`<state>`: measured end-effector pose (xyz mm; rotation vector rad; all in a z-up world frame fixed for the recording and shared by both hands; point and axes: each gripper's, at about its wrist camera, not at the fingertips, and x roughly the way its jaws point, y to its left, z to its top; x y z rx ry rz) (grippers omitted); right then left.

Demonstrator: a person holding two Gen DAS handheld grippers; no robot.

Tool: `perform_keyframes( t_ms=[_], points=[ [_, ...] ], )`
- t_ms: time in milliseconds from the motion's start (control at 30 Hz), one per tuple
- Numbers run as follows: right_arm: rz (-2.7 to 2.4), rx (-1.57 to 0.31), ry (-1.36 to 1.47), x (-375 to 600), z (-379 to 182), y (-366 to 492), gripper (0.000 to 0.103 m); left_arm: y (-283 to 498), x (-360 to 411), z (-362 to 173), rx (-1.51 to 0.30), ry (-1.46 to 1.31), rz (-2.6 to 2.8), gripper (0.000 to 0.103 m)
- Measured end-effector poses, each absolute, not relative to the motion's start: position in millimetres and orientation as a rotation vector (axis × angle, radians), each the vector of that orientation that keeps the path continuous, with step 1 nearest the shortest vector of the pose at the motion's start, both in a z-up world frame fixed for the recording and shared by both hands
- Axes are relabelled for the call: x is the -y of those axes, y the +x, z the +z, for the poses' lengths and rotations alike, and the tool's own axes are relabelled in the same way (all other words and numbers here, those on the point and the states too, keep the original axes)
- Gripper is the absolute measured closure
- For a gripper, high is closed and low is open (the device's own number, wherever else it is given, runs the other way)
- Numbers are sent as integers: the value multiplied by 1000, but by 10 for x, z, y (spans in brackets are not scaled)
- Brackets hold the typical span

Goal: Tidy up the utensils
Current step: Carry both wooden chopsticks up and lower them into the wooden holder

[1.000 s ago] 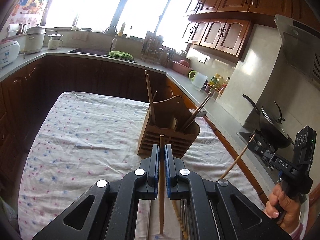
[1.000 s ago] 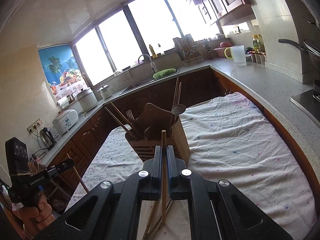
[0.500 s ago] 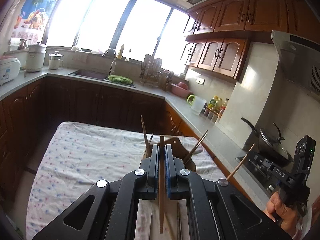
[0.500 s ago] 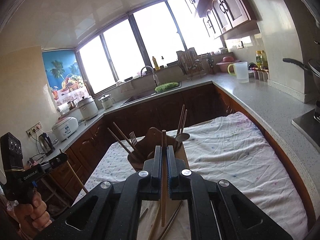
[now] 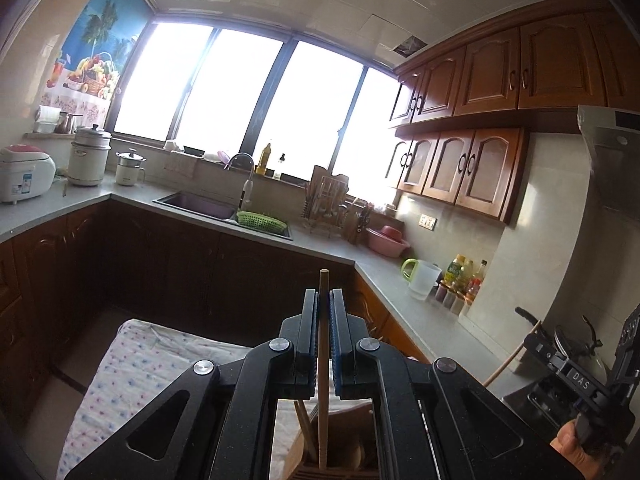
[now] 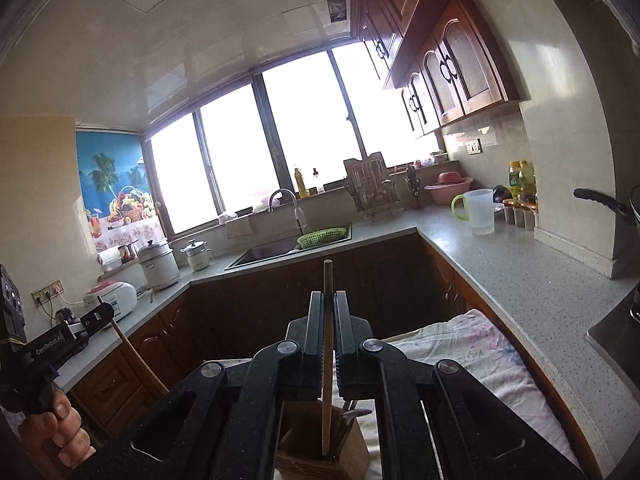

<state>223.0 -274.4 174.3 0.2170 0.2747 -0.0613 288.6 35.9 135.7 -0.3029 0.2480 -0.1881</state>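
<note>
My left gripper (image 5: 323,298) is shut on a wooden chopstick (image 5: 323,380) that stands upright with its lower end in the wooden utensil holder (image 5: 344,440) below. My right gripper (image 6: 328,300) is shut on another wooden chopstick (image 6: 327,380), its lower end inside the same holder (image 6: 316,452), which also holds several utensils. Each gripper shows in the other's view: the right gripper (image 5: 576,376) at the right edge, the left gripper (image 6: 60,336) at the left edge, each with its chopstick.
The holder stands on a table with a floral cloth (image 5: 132,360), also seen in the right wrist view (image 6: 488,360). A grey counter (image 6: 540,288) runs around it, with sink (image 5: 200,204), green basket (image 5: 260,222), jug (image 6: 478,212), wok (image 5: 576,344) and rice cooker (image 5: 22,172).
Both grippers have tilted upward and come over the holder. The chopsticks now stand upright with their lower ends in the holder. The table has dropped to the bottom of both views.
</note>
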Motion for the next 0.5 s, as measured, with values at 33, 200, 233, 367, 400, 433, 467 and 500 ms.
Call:
perform_keyframes(
  t_ms=[33, 200, 233, 367, 400, 433, 467, 500],
  points=[
    [-65, -275, 218, 2753, 1725, 2274, 99, 2929, -315, 1294, -250, -304, -183, 100],
    [-68, -293, 224, 2780, 1536, 2399, 99, 3041, -144, 1007, -258, -310, -153, 100],
    [-68, -298, 225, 2776, 1482, 2411, 99, 3058, -121, 966, -263, -319, -154, 100],
    [-69, -328, 218, 2760, 1274, 2452, 99, 3153, -42, 799, -288, -316, -141, 100],
    [-69, -339, 219, 2761, 1225, 2466, 99, 3165, -12, 744, -295, -314, -143, 100],
    [-68, -352, 219, 2751, 1171, 2474, 99, 3193, 6, 722, -305, -309, -146, 100],
    [-67, -364, 218, 2738, 1124, 2483, 99, 3210, 31, 678, -316, -304, -147, 100],
    [-66, -375, 218, 2728, 1069, 2485, 99, 3243, 25, 657, -328, -304, -153, 100]
  ],
)
